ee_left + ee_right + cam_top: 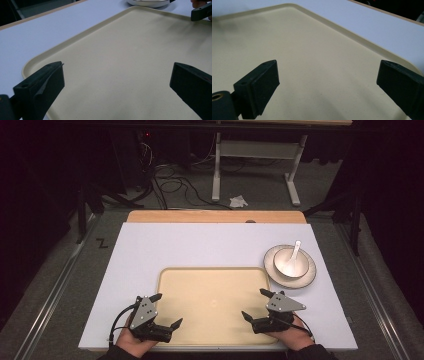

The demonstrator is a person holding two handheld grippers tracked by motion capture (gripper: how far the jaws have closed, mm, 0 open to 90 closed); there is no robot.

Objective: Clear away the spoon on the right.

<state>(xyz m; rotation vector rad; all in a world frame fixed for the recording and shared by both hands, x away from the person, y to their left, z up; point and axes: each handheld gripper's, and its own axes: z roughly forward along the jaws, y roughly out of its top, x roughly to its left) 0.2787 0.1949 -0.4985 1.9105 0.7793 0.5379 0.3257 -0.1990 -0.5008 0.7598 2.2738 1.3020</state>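
Note:
A cream rectangular tray [215,275] lies empty on the white table top, near its front edge. My left gripper [166,310] hovers open over the tray's near left corner, jaws wide apart with nothing between them; in the left gripper view the tray [130,62] spreads out beyond the left gripper [117,82]. My right gripper [256,304] stands open over the tray's near right corner, also holding nothing; its own view looks across the tray [312,57] past the right gripper [328,82]. A white bowl [290,262] with a white spoon [295,250] in it sits on a plate [308,276] to the tray's upper right.
The white table top [200,245] has a wooden strip [215,216] along its far edge. Beyond it on the floor are cables [170,182], a crumpled white scrap [238,200] and a white table frame [255,165]. The other gripper's jaw tip [201,11] shows at the left gripper view's top right.

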